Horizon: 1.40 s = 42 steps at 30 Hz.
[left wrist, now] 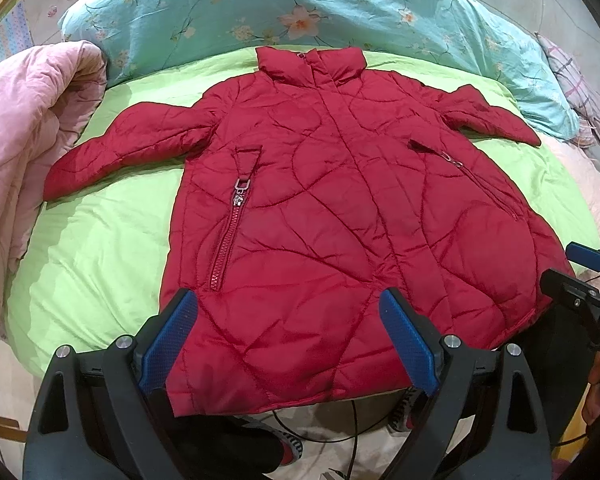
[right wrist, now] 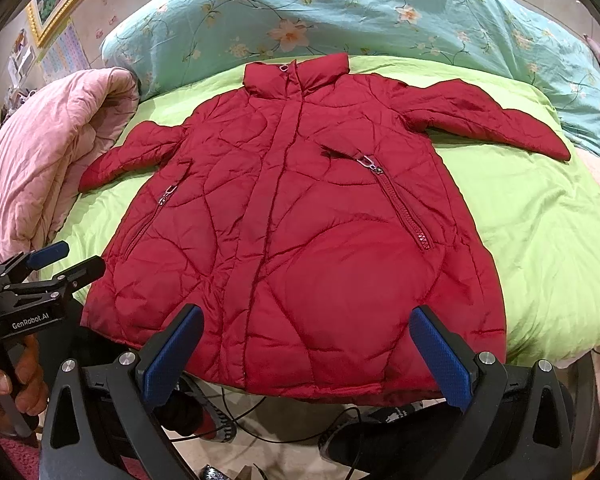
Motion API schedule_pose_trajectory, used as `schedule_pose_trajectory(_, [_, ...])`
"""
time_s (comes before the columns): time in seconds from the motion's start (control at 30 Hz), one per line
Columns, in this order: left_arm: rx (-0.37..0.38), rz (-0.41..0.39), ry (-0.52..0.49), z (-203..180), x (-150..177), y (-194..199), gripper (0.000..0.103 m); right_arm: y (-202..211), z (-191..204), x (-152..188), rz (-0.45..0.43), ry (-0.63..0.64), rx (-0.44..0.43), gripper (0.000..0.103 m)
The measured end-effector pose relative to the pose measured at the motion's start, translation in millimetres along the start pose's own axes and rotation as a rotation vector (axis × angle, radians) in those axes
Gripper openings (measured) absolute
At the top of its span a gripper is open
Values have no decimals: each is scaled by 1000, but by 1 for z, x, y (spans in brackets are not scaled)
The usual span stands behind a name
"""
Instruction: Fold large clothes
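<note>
A red quilted puffer jacket [left wrist: 320, 208] lies flat and face up on a green sheet [left wrist: 96, 240], collar far, hem toward me, both sleeves spread out; it also shows in the right wrist view [right wrist: 300, 220]. My left gripper [left wrist: 288, 316] is open and empty, hovering over the hem at its left half. My right gripper [right wrist: 306, 330] is open and empty over the hem's right half. Each gripper shows at the edge of the other's view: the right one [left wrist: 580, 268], the left one [right wrist: 66, 258].
A pink quilt [left wrist: 24, 152] is bunched at the bed's left side. A teal floral duvet [left wrist: 300, 12] lies across the far side. Cables and shoes are on the floor [right wrist: 260, 436] below the bed's near edge.
</note>
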State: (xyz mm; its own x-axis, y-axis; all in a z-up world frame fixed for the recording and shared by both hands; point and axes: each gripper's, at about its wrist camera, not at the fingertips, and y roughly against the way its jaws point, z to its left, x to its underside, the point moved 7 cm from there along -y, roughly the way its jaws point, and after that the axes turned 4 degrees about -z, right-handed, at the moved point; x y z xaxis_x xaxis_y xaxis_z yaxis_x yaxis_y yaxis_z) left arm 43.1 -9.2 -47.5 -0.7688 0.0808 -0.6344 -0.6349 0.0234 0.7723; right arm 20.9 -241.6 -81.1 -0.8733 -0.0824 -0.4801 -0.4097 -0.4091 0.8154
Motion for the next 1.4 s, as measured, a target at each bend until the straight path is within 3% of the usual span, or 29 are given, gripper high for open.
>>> schedule_pose_trajectory(0.33, [2,80,-14,0,5,-6,93,-1,-1,0,4,-3,-4,103])
schedule_pose_trajectory(0.5, [9,8,0,2,0,-8,93,-5,-4,-2,8,-12,-9,103])
schedule_pose_trajectory(0.7, [22,36,26,9,-4,-22,93,-8,-15,-9,0,-32,-8,103])
schedule_pose_trajectory(1.07, [-13,19,30,17,-27,-46,93,-23,-83,-44,-57,-145,60,103])
schedule_pose_trajectory(1.4, [38,1,55,14,-53,-62,93,-44,-162,-88,-109,-234,96,101])
